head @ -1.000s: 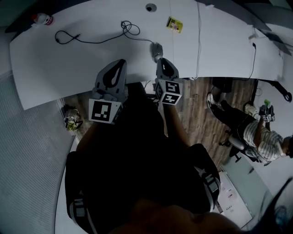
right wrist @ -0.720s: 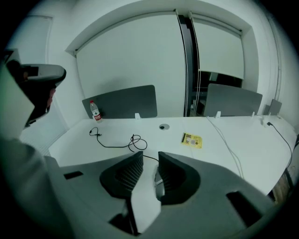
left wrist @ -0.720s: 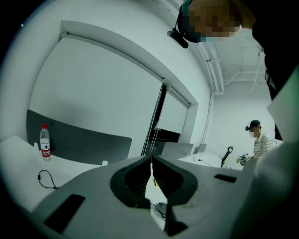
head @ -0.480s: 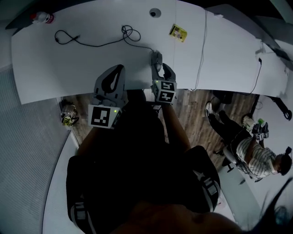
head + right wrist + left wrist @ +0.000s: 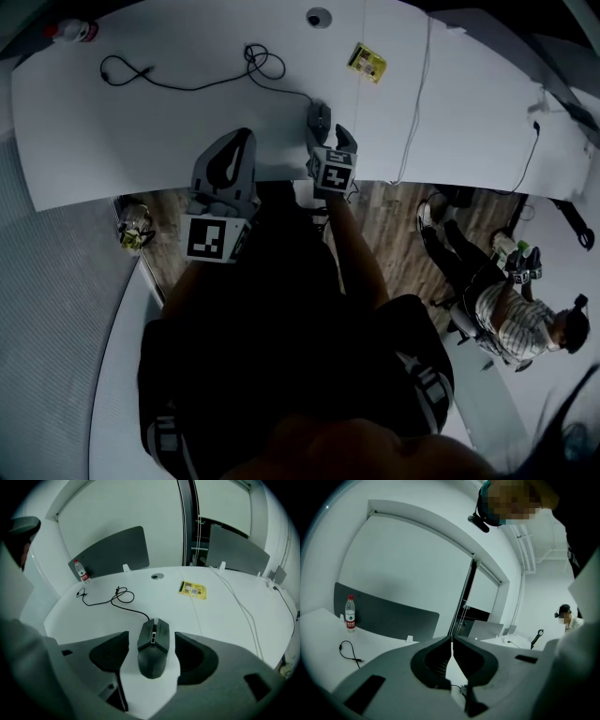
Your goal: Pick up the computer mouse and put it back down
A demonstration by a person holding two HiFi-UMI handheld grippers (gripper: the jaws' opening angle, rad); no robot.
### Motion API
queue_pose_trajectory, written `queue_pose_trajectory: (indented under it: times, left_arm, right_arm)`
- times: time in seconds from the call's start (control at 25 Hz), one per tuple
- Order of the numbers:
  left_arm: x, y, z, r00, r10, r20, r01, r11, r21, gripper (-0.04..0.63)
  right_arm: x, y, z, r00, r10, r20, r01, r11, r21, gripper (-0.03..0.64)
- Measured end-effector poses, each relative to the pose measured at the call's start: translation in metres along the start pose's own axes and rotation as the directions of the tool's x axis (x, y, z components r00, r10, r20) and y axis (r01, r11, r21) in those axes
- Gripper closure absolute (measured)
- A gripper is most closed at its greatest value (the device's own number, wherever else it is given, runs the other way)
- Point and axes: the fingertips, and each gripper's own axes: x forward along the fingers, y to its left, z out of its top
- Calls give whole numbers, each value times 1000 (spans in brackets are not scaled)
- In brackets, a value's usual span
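Change: right gripper (image 5: 151, 634) is being lowered, jaws being spread around the untouched mouse (image 5: 152, 660).
Risk: grip possibly being twisted loose by cable (image 5: 123, 603) at eleven o'clock.

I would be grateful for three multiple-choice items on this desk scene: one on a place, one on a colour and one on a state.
1. Where is the mouse? A) on the floor B) between the right gripper's jaws C) on a chair
2. What colour is the card on the desk? A) red B) blue C) yellow
3. How do the left gripper's jaws stand? A) together, empty B) wide apart C) clamped on the mouse
Key: 1 B, it lies on the desk between jaws that have just been opening and do not touch it; 2 C, its print shows yellow; 3 A, the tips meet with nothing between.
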Motion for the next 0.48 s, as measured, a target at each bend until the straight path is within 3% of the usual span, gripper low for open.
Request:
queue_pose_trajectory:
  times: [0.16, 0.32, 0.48]
  left_arm:
    - [9, 9, -5, 1000, 15, 6, -15, 1000, -2, 584]
    - [12, 15, -27, 998, 4, -65, -3, 1000, 22, 584]
    - [18, 23, -22, 999, 19, -35, -19, 1000, 1, 584]
  right_arm:
    - [19, -3, -11, 998, -18, -53, 18, 1000, 13, 325]
    - [33, -4, -16, 997, -33, -74, 33, 999, 4, 324]
    - [43, -3, -18, 994, -43, -105, 43, 999, -4, 324]
